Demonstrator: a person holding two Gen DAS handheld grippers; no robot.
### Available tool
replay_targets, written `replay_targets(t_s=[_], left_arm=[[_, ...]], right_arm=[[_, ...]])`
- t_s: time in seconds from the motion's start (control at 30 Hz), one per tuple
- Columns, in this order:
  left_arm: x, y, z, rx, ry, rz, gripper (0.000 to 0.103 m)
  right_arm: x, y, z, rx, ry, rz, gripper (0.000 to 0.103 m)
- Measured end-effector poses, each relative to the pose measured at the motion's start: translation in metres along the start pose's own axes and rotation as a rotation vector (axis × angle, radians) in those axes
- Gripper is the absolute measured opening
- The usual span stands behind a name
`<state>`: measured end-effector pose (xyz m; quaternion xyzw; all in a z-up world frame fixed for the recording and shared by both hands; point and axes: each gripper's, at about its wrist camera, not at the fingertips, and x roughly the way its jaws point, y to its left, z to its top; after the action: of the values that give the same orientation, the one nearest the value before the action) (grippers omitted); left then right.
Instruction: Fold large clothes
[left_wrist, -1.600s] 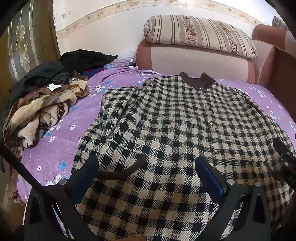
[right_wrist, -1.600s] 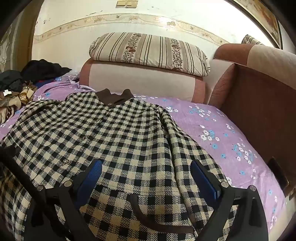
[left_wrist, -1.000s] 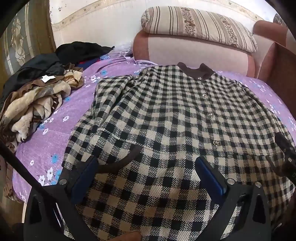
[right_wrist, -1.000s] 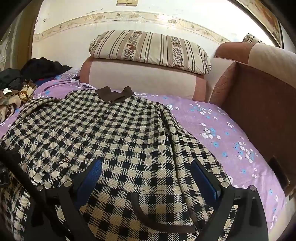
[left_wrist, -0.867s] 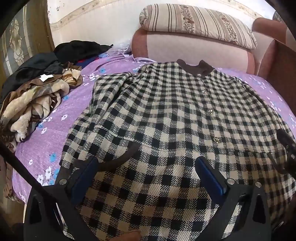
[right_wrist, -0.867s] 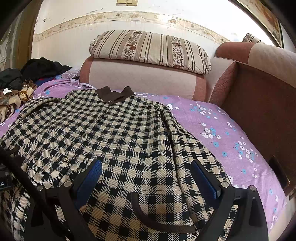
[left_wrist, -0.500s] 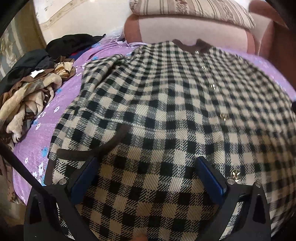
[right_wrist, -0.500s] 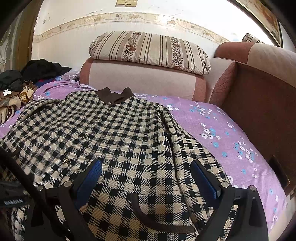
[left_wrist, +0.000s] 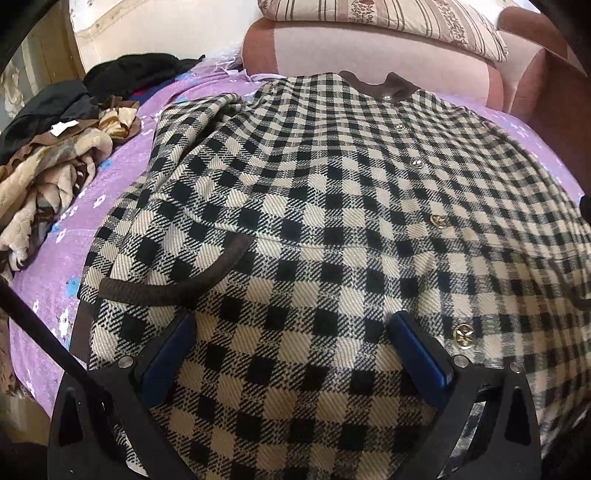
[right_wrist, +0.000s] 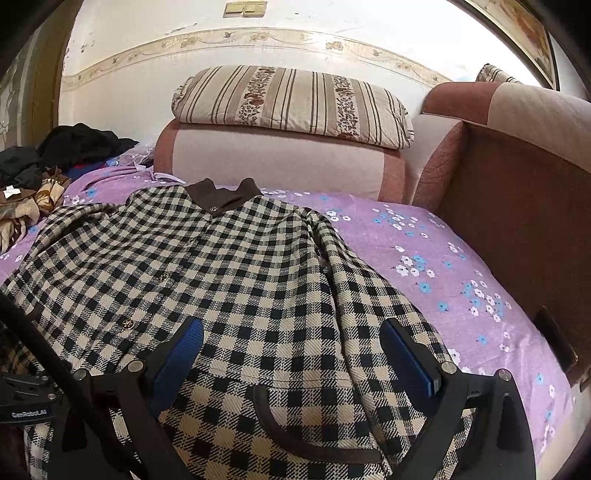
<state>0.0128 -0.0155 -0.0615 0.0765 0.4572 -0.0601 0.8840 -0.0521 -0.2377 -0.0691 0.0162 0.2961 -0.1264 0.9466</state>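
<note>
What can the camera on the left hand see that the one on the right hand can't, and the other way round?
Only the left view shows the furry beige blanket heaped beside the coat, and the left claw, open. Only the right view shows the wall switch, the brown armrest and the right claw, open. Both share the checked coat with its brown collar, the purple flowered sheet and the striped pillow.
</note>
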Motion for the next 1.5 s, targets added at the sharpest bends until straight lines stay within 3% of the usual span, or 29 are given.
replay_targets(t_s=[0.2, 0.33, 1.5], left_arm=[[-0.034, 0.001, 0.005, 0.005, -0.159, 0.024, 0.103], [-0.049, 0.002, 0.011, -0.01, -0.214, 0.028, 0.103], [-0.058, 0.015, 0.012, -0.059, -0.214, 0.014, 0.103]], right_arm=[[-0.001, -0.001, 0.001, 0.0, -0.008, -0.002, 0.098], [-0.002, -0.002, 0.0, 0.002, -0.01, -0.007, 0.098], [0.005, 0.004, -0.004, -0.012, 0.012, -0.01, 0.098]])
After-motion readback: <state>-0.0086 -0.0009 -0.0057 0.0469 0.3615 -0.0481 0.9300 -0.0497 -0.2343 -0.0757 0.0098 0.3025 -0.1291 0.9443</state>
